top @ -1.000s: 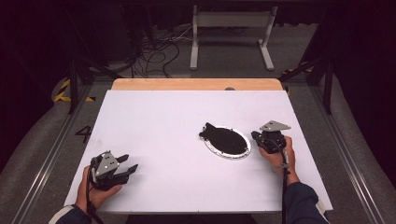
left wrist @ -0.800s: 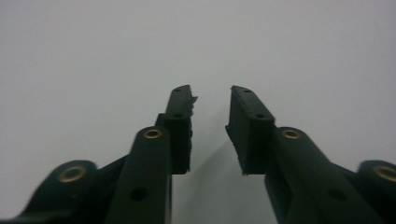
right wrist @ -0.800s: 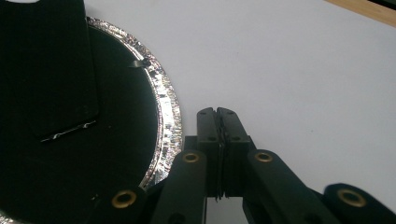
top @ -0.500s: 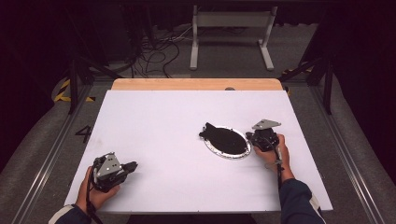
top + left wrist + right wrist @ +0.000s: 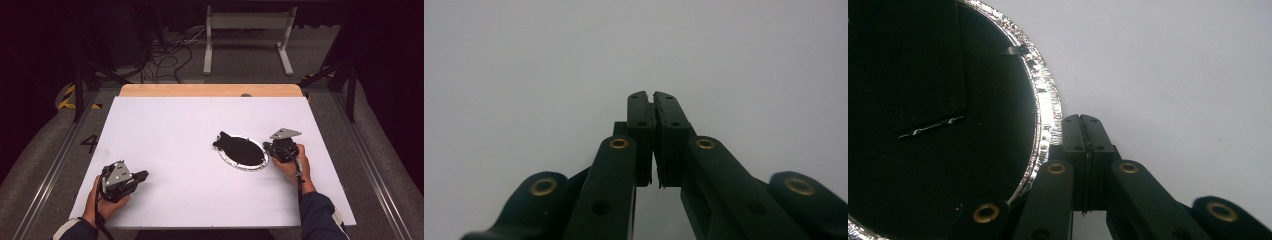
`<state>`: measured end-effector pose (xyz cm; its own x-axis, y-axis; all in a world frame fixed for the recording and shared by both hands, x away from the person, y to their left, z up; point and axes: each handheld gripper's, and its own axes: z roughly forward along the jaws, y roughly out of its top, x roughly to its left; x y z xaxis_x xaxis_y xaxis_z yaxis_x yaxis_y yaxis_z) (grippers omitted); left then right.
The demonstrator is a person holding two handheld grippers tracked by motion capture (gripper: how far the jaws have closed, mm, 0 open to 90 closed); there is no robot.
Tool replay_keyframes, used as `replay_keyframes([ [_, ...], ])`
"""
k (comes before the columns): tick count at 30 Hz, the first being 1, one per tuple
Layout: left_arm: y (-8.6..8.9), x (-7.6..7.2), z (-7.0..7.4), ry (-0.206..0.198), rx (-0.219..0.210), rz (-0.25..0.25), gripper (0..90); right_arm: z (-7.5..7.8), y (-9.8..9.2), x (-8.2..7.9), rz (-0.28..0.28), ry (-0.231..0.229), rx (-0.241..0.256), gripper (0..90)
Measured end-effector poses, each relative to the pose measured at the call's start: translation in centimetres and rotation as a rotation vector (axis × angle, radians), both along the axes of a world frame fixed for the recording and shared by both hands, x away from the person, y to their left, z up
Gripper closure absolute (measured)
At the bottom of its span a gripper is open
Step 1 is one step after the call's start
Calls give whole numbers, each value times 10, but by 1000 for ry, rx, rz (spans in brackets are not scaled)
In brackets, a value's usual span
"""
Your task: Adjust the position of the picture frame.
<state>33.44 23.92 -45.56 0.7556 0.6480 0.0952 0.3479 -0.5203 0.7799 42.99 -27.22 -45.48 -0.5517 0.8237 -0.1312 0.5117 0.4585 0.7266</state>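
Closing in from the table's right, the right gripper (image 5: 278,148), jaws pressed together and empty, now nudges the silver-rimmed round black plate (image 5: 243,152) lying just to its left, while the left gripper (image 5: 136,176) idles shut, well apart.

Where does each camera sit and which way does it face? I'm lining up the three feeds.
High view: fixed above the person's side, looking forward and down on the white table; both forearms enter from below, left claw and right claw in hand.
Left gripper view: rides the left claw, looking along its closed black jaws at bare tabletop.
Right gripper view: rides the right claw, jaws closed beside the foil-rimmed black dish.
Shared: high and right gripper views both show that dish.
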Motion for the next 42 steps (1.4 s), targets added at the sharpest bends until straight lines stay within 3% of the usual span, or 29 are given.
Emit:
replay_keyframes([
  [4,-5,12,1,7,-5,-2,882,0,0,0,1,-1,0,900],
  [10,-28,32,2,17,4,-52,874,0,0,5,20,-4,6,900],
  [13,-37,37,1,22,5,-66,874,2,2,11,9,17,13,896],
  [16,-42,41,1,27,10,-75,879,1,6,16,2,10,16,894],
  [20,-47,43,2,47,-20,-88,895,1,8,22,-8,23,39,898],
  [25,-52,49,3,55,-28,-91,896,1,14,28,-25,32,43,900],
  [29,-61,57,4,58,-44,-90,896,5,13,24,-69,24,13,868],
  [31,-71,69,8,48,-70,-84,896,7,1,21,-103,26,76,900],
  [36,-93,87,18,36,-112,-107,899,11,-1,11,-83,17,82,900],
  [37,-104,94,20,27,-113,-114,899,13,-1,4,-62,13,88,900],
  [42,-121,108,19,42,-111,-113,899,15,-1,-15,-39,2,93,900],
])
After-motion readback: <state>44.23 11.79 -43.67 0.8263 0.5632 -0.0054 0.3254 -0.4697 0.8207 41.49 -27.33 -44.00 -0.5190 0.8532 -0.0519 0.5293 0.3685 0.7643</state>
